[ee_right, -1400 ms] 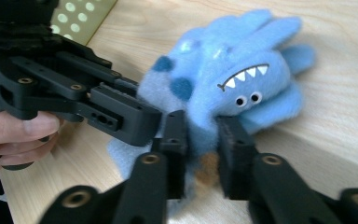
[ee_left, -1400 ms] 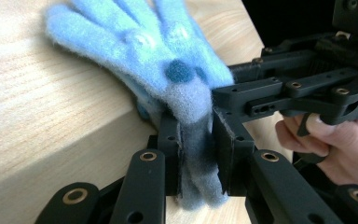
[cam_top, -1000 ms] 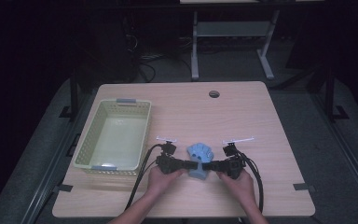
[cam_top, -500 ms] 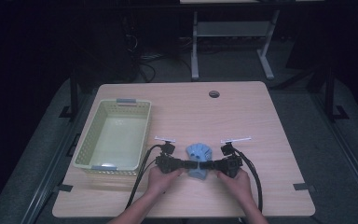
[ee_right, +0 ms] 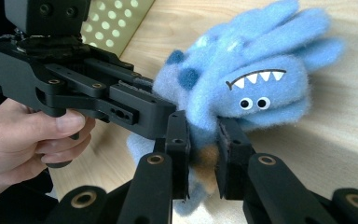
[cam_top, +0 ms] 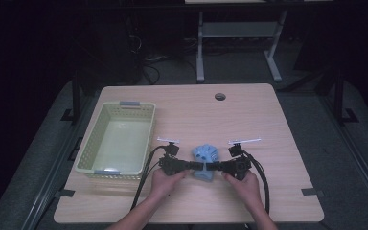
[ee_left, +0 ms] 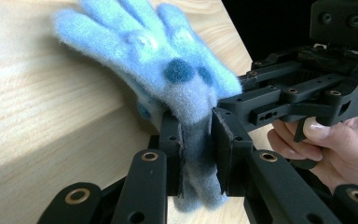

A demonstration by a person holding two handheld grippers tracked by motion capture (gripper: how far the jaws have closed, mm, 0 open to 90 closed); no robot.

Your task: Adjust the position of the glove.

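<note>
- Blue fuzzy glove [cam_top: 205, 158] w/ monster face (white teeth, two eyes, darker blue spots) lay on wooden table [cam_top: 249, 120], near front edge, just right of the basket.
- Left gripper [cam_top: 195, 166] reached in from left, jaws clamped tight on glove's cuff end; left gripper view showed the fabric [ee_left: 168, 70] squeezed flat betw. both pads.
- Right gripper [cam_top: 211, 166] came in from right, jaws also pinched on glove fabric; they had just been closing, w/ the cuff betw. them. Right gripper view: glove [ee_right: 242, 88] bunched above pads, cuff hanging below.
- Both grippers met tip to tip at glove's near end, roughly level w/ the table, almost in one line.
- Glove's fingers pointed away from the person, spread out on tabletop.
- Left hand [cam_top: 165, 182] and right hand [cam_top: 242, 184] gripped the handles; forearms entered from bottom of high view.
- Black cables [cam_top: 146, 177] trailed from each gripper back toward table's front edge.
- Pale yellow-green basket [cam_top: 88, 148] w/ perforated walls sat on left part of table, nothing seen inside, apart from glove.
- Round cable hole [cam_top: 220, 96] near far edge of table, well apart from glove.
- Dark floor w/ metal frame legs [cam_top: 273, 62] beyond table.
</note>
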